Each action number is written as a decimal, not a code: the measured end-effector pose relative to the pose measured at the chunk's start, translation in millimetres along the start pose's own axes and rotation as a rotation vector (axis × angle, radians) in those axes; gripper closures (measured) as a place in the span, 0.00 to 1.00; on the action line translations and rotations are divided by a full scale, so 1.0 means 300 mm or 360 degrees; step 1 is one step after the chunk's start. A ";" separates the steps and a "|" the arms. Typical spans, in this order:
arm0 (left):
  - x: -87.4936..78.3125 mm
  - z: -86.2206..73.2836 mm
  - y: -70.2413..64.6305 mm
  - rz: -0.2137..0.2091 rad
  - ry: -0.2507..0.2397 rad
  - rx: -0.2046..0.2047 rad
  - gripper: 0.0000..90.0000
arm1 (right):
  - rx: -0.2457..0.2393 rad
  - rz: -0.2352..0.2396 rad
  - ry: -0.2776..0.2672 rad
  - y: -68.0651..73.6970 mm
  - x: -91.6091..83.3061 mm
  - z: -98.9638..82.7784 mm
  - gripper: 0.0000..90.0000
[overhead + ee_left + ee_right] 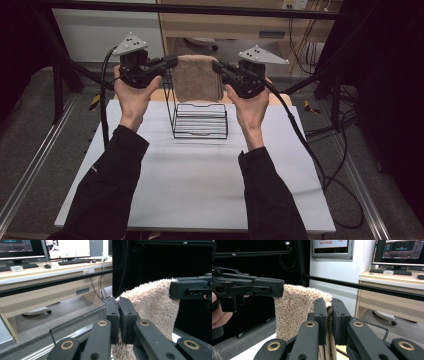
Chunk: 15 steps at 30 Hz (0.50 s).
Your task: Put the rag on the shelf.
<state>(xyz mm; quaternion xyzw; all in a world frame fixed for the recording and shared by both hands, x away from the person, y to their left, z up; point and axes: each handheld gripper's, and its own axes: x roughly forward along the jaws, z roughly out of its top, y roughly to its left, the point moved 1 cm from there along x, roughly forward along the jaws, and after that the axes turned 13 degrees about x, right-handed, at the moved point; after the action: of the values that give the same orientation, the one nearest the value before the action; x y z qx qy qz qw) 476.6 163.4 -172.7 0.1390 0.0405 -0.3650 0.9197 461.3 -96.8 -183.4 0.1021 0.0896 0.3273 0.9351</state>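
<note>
Item: beige shaggy terry towel (197,77), hanging as a flat sheet, stretched between the two grippers by its upper corners, held in the air above the far edge of the table.

Left gripper (172,62): black two-jaw tool under a grey three-cornered plate. Jaws pressed nearly together on the towel's upper left corner; in the left gripper view the pile (152,302) is pinched between the pads and spreads away to the right of the fingertips.

Right gripper (216,65): same build. Jaws likewise clamped tight on the upper right corner; in the right gripper view the cloth (292,312) runs from between the pads out to the left, to the other gripper's jaw tips.

Below the fingers: black wire rack with stepped horizontal bars (200,120), standing on the white tabletop (200,175) directly under the towel's lower edge. Whether the hem touches the rack cannot be told.

Beyond the fingers: black horizontal frame bar (200,9) crossing behind the towel; pale wooden desk (37,272) with monitors and a dark keyboard (73,262). Black cables (310,150) trail from the right gripper over the table's right edge.
</note>
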 end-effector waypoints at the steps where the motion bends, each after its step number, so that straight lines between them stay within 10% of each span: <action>1: 0.002 0.004 0.003 -0.0001 -0.0007 -0.0002 0.96 | 0.0003 0.0000 -0.0004 -0.001 0.002 0.004 0.93; 15: 0.022 0.048 0.033 0.0024 -0.0035 0.0026 0.96 | -0.0005 0.0002 -0.0041 -0.017 0.028 0.056 0.93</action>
<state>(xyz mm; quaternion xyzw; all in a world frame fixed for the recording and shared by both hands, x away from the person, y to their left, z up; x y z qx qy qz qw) 487.7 161.9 -157.8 0.1428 0.0265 -0.3598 0.9217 474.9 -97.7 -169.5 0.1050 0.0771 0.3267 0.9361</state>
